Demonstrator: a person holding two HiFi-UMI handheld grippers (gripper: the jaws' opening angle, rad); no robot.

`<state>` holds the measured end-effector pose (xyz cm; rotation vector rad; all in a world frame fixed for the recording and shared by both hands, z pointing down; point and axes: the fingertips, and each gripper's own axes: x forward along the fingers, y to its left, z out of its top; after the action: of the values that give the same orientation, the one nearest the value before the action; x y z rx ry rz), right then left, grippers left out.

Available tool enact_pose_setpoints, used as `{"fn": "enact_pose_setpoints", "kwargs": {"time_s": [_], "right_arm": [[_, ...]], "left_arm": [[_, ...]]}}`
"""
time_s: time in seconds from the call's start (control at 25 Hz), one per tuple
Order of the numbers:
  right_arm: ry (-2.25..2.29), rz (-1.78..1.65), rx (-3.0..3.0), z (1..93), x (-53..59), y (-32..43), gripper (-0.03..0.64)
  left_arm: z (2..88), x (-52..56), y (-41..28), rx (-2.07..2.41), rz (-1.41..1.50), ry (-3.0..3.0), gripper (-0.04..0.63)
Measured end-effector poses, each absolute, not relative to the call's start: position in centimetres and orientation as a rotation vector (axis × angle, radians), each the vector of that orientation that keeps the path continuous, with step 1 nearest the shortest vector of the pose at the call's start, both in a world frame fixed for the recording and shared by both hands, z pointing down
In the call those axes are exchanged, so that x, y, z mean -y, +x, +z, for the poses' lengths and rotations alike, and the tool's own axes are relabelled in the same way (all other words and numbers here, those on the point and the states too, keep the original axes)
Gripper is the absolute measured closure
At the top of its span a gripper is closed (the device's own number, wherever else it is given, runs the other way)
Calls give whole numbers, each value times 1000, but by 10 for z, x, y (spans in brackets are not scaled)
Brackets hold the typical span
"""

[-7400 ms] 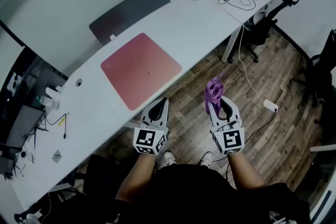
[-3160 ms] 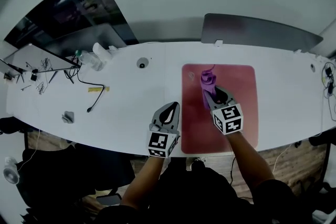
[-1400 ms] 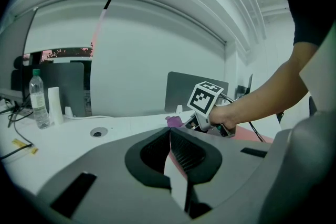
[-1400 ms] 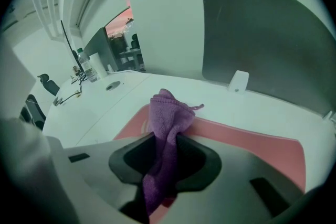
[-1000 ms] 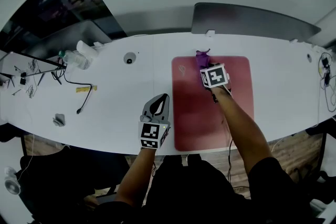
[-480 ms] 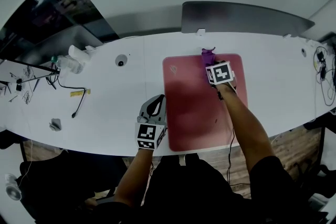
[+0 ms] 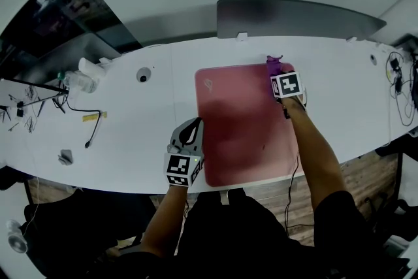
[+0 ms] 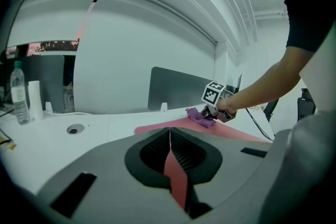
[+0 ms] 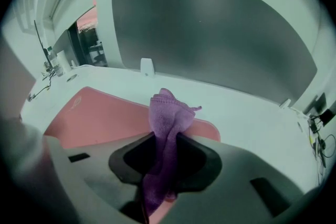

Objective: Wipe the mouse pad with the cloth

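Seen from above: white desk (image 7: 117, 108), and flat at its middle the pink mouse pad (image 7: 238, 127), long side apparently running from far edge toward near. At the pad's far right corner, right gripper (image 7: 279, 70) clamped on the purple cloth (image 7: 273, 61), bunched ahead of the jaws, with nearly all the pad behind for a pull-back stroke. At the pad's near left edge, left gripper (image 7: 191, 127), farther from the cloth, jaws together on nothing. Cannot tell how much cloth presses the pad, with part of its right edge hidden under the arm (image 7: 313, 147).
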<state>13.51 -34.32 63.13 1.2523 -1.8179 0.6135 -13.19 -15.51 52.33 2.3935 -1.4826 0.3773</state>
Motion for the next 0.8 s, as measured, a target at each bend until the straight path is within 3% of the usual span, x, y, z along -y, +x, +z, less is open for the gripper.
{"fn": "enact_pose_setpoints", "kwargs": {"time_s": [0.44, 0.8], "right_arm": [[1338, 598, 1731, 632, 344, 207, 500], [1387, 570, 1882, 599, 336, 175, 500]], "left_arm": [[534, 153, -138, 1503, 436, 2343, 572], [544, 158, -137, 1500, 443, 2301, 572]]}}
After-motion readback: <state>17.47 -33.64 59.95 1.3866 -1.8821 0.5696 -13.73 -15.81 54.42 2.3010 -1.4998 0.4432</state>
